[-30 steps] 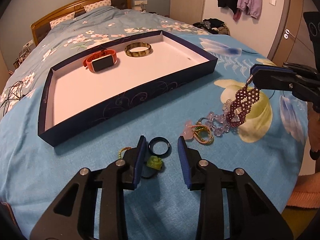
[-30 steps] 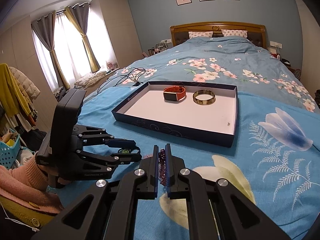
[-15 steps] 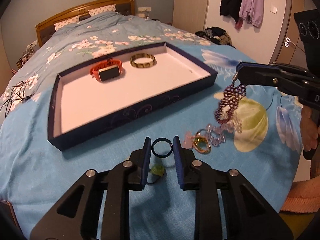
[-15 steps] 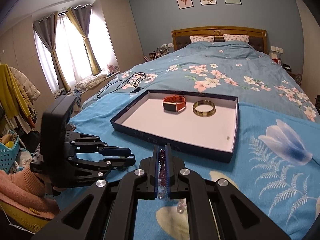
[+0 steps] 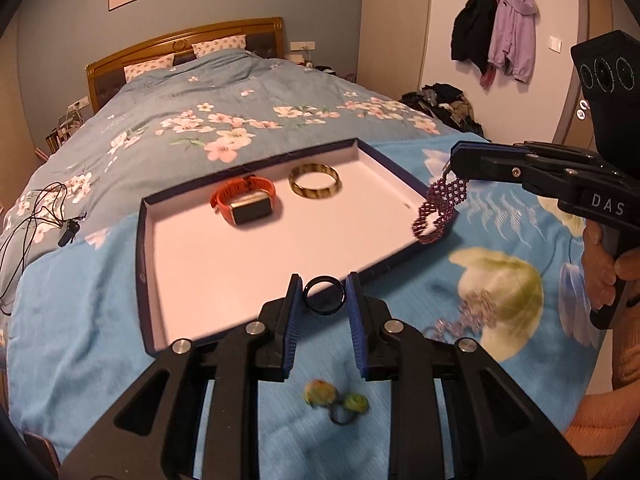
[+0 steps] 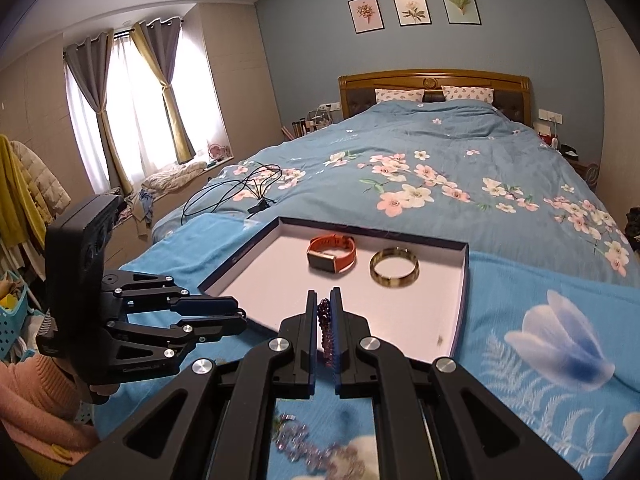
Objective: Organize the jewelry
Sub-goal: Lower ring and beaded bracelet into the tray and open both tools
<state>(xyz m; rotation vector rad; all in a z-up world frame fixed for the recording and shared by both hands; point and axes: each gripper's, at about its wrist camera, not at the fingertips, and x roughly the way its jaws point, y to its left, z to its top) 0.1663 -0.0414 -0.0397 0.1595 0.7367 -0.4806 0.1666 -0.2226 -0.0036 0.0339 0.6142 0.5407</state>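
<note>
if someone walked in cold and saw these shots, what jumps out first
First, the dark purple beaded bracelet dangling from the right gripper over the right edge of the navy-walled white tray. Next, the black ring held between the left gripper's jaws at the tray's near edge. Inside the tray, toward its far side, an orange-strapped smartwatch lies beside a gold-brown bangle.
</note>
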